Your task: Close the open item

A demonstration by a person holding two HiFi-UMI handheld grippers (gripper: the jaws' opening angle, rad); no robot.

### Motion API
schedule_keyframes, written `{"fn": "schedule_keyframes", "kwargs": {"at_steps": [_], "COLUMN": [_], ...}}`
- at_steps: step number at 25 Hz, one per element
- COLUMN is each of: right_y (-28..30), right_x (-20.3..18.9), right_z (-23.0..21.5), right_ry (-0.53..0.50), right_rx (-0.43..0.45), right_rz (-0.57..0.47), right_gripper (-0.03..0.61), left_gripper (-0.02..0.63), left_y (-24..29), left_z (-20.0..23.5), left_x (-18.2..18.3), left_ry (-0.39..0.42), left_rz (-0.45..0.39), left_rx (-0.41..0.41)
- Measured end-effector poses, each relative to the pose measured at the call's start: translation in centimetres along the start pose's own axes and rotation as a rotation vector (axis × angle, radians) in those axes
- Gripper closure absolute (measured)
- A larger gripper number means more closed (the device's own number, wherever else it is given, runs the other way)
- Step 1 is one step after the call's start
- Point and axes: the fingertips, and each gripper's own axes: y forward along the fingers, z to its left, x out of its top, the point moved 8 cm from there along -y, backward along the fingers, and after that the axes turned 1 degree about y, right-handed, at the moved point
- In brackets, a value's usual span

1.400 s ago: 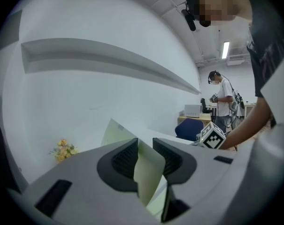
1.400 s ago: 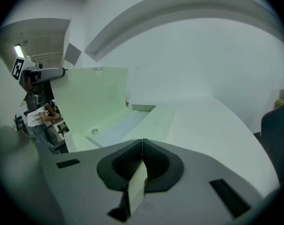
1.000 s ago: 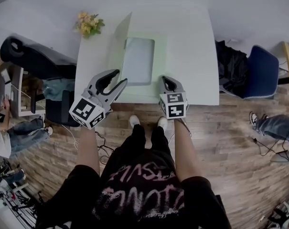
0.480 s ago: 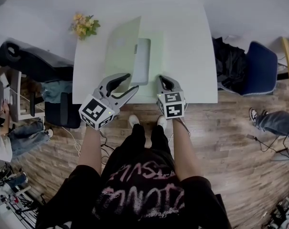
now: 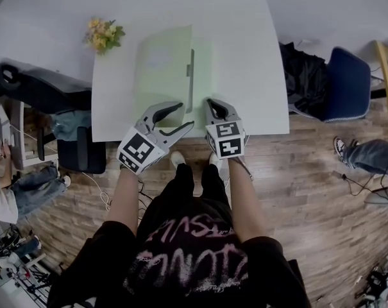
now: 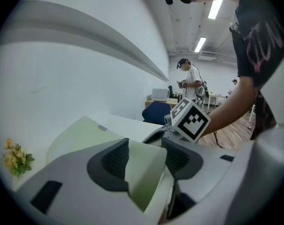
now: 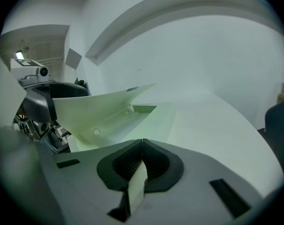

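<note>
A pale green folding case [image 5: 161, 66] lies on the white table [image 5: 251, 56]. Its lid leans low over the base, with a dark gap [image 5: 191, 76] left along the right side. My left gripper [image 5: 184, 115] is at the case's near edge. Its jaws are opening, and the lid's corner [image 6: 144, 172] stands loose between the spread pads. My right gripper [image 5: 211, 102] is shut on the thin near edge of the base [image 7: 138, 184]. In the right gripper view the lid [image 7: 99, 111] slants above the base [image 7: 153, 118].
Yellow flowers [image 5: 102, 33] sit at the table's far left corner. A black office chair [image 5: 33, 85] stands to the left, a blue chair [image 5: 347, 95] and a black bag [image 5: 306, 76] to the right. A seated person [image 5: 1, 191] is at far left, someone's legs [image 5: 370, 162] at right.
The lid has swung from standing at the left down over the base, hiding the grey inside. My left gripper moved right with it and its jaws spread. The right gripper stayed put.
</note>
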Motion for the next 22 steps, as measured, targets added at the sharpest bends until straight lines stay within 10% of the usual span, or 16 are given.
{"fn": "schedule_keyframes", "kwargs": {"at_steps": [14, 22], "right_y": [-0.2, -0.2], "right_x": [0.0, 0.0], "right_z": [-0.1, -0.3], "right_ry": [0.001, -0.007], "right_rx": [0.023, 0.027], "right_rz": [0.001, 0.001], "right_gripper": [0.565, 0.565], "left_gripper": [0.351, 0.402], "left_y": [3.5, 3.7], "left_z": [-0.4, 2.6], "left_x": [-1.8, -3.0], "left_ry": [-0.037, -0.124], "left_rz": [0.103, 0.107], "left_rx": [-0.138, -0.067]}}
